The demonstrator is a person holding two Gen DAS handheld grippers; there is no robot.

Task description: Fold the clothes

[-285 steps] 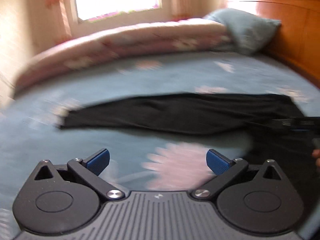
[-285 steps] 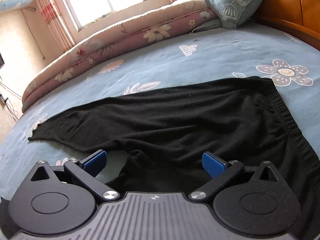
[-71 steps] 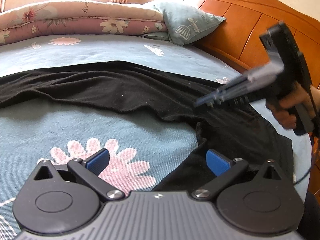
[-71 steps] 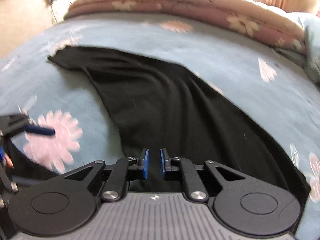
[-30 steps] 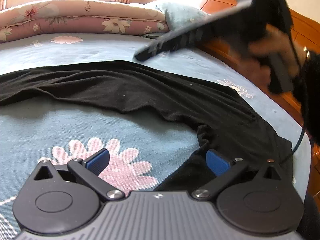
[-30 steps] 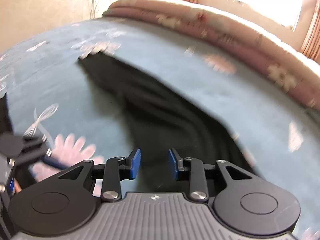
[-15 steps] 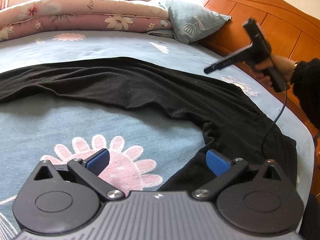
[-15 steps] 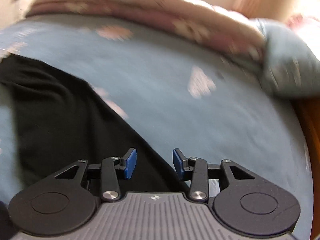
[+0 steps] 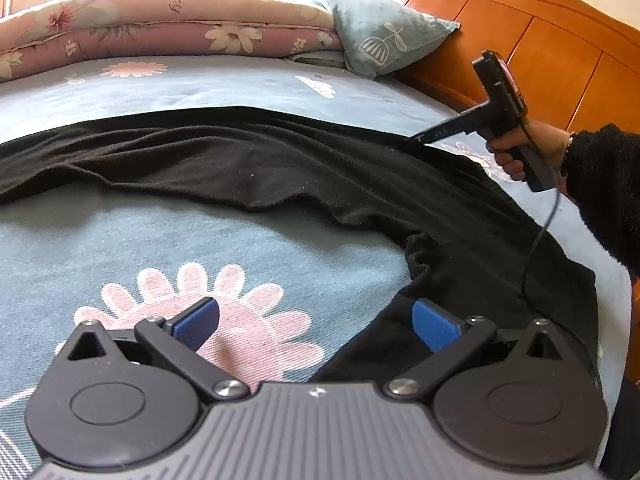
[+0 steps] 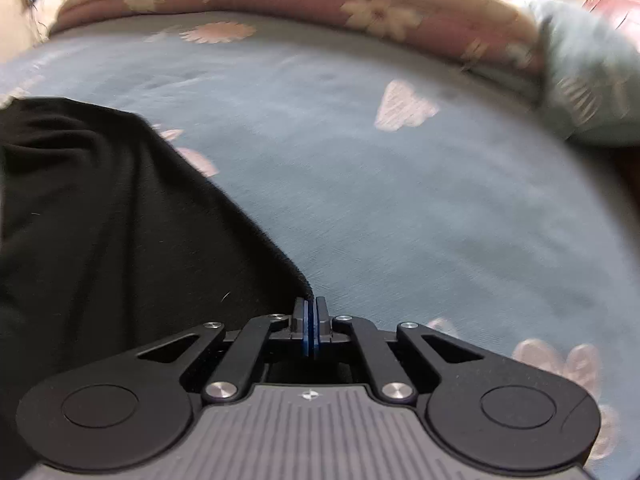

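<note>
On a bed [image 9: 100, 232] with a blue flowered sheet, black trousers [image 9: 280, 168] lie spread almost full length, one leg stretched toward the far left and the waist end bunched near the bed's right edge. No fold shows in either view, so the job appears to be at its start, with every fold yet to make. At the garment's far edge, close to the wooden headboard [image 9: 540, 40], the right gripper [image 10: 311, 322] has its fingers pressed together; its own view puts their tips right at the hem of the black cloth, though whether fabric is actually pinched between them cannot be told. Nearer the camera, the left gripper [image 9: 316, 320] hovers with its fingers wide apart over the spot where the second leg meets the sheet, gripping nothing. A rolled floral quilt [image 9: 160, 28] and a pale blue pillow [image 9: 380, 36] sit beyond, well apart from the trousers.
</note>
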